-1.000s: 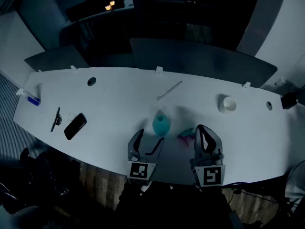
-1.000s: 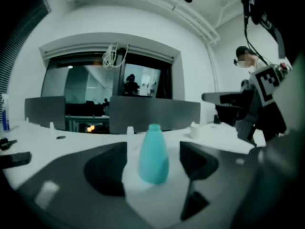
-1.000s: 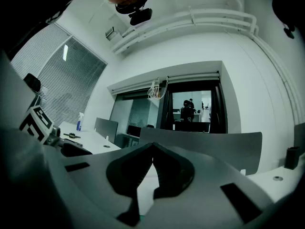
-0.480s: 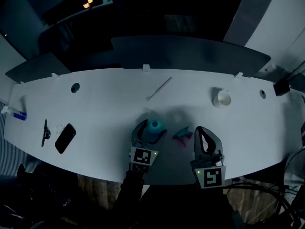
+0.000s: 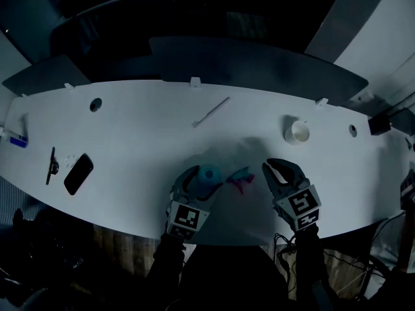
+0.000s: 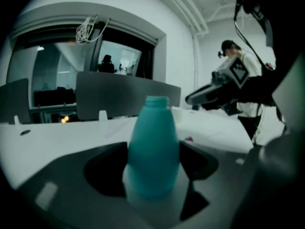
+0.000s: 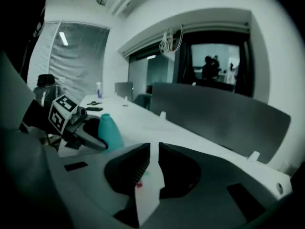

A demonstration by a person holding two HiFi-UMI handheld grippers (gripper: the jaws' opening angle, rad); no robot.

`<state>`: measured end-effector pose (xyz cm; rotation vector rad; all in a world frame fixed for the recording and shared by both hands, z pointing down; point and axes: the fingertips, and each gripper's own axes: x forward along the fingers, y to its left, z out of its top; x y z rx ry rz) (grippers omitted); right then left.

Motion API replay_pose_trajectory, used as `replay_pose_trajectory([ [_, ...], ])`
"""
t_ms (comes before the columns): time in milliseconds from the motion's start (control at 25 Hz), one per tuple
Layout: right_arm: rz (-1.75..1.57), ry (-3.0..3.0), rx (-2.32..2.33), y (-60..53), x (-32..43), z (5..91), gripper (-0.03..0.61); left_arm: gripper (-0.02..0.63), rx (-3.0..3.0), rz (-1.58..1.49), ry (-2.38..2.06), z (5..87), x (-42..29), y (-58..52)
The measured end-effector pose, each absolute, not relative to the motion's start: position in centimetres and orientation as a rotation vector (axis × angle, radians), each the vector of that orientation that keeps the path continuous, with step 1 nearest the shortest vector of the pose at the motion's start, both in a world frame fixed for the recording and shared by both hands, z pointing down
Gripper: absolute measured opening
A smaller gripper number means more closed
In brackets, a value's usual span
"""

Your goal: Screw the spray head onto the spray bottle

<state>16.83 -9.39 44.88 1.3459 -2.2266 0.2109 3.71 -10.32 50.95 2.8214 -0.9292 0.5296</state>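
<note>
Bottle (image 5: 209, 173) upright on bench (image 5: 130, 135), lower centre, neck bare. Left claw (image 5: 206, 181) spread around it, just been closing, not yet pressing. Spray head (image 5: 241, 179) loose just right. Right claw (image 7: 153, 151) closed, empty. Pickup, screwing left.

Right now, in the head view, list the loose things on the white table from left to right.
black tool → phone → teal bottle → spray head → white cup
</note>
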Motion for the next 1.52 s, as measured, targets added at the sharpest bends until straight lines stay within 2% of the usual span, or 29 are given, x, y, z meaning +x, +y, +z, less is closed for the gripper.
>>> replay_pose_trajectory([
  [80, 0.338, -2.208, 1.062, -9.3, 16.4, 47.2, 0.091, 0.347, 2.824, 0.533, -0.907, 51.0, 3.9, -9.3],
  [120, 0.406, -2.190, 0.927, -9.1, 15.9, 48.3, 0.103, 0.347, 2.825, 0.533, -0.900, 51.0, 4.0, -9.0],
  [320, 0.689, -1.987, 0.526, -7.9, 14.7, 52.7, 0.103, 0.348, 2.814, 0.543, -0.920, 51.1, 4.1, -8.2],
  [720, 0.863, -1.803, 0.372, -7.2, 13.5, 56.8, 0.106, 0.348, 2.789, 0.512, -0.994, 51.0, 4.1, -8.2],
  [1200, 0.891, -1.733, 0.302, -6.2, 12.6, 58.2, 0.127, 0.348, 2.780, 0.512, -1.005, 51.0, 4.1, -8.4],
  [1360, 0.869, -1.971, 0.513, -9.3, 12.6, 54.3, 0.127, 0.348, 2.782, 0.504, -1.006, 51.0, 4.0, -8.3],
  [1520, 0.722, -2.517, 0.827, -13.7, 11.4, 42.1, 0.127, 0.348, 2.787, 0.498, -1.015, 51.2, 3.9, -8.3],
])
